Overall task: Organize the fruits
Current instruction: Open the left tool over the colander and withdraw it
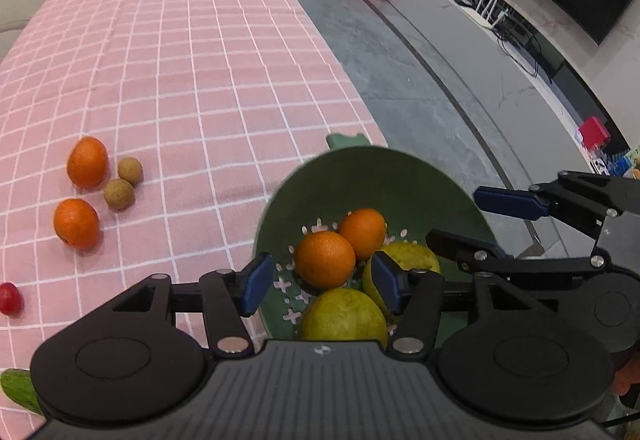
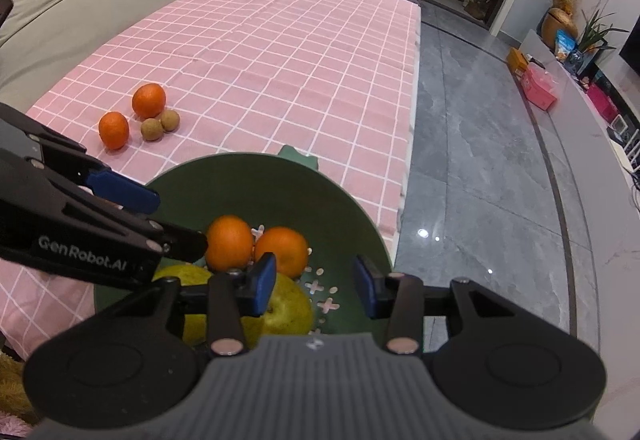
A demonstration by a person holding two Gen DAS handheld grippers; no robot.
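Left wrist view shows your left hand-held gripper (image 1: 320,282) with its jaws apart above the green colander (image 1: 360,176), pads clear of the fruit; one orange (image 1: 325,259) sits between them, unclamped. Your right hand-held gripper (image 2: 315,286) also hangs with jaws apart over the colander, holding nothing. Inside lie two oranges and yellow-green pears (image 1: 344,314). On the pink checked surface (image 1: 200,60), well apart from the colander, sit two more oranges (image 1: 87,161), two small brown fruits (image 1: 119,194) and a red fruit (image 1: 9,298).

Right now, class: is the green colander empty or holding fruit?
Holding fruit: the green colander contains two oranges and two yellow-green fruits; more fruit remains on the tablecloth.
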